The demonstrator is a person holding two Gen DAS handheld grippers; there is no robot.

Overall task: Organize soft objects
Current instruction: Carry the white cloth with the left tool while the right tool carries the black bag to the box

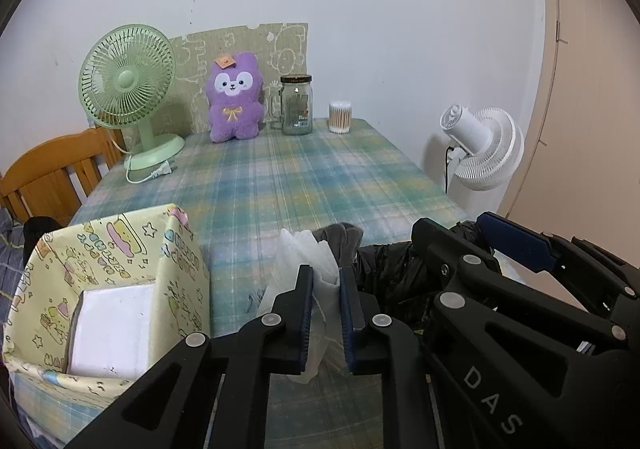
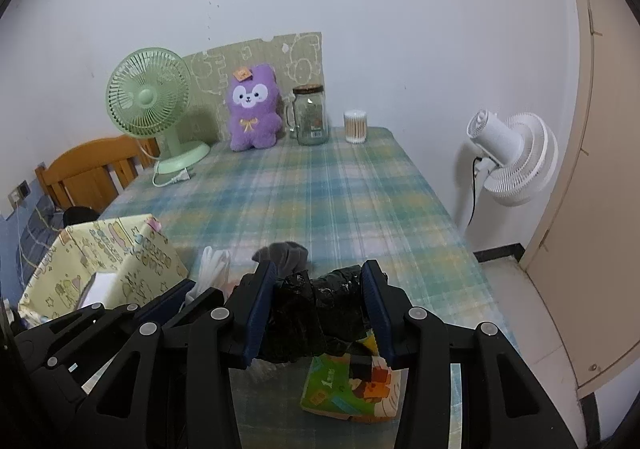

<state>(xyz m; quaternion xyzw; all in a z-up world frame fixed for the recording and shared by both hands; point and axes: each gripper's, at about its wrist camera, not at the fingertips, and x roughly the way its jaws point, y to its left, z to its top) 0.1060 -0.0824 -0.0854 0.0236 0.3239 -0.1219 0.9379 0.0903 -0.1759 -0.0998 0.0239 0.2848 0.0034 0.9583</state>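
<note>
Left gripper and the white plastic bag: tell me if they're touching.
Touching. The left wrist view shows the left gripper with both pads pressed against the white plastic bag, which is pinched and bunched between them, no gap on either side.

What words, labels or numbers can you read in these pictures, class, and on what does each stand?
"DAS": on the black arm of the right tool.
"1": on the colourful booklet; its other print is too blurred.
Glass jar label: too small to read.
Yellow patterned box print: unreadable.
</note>
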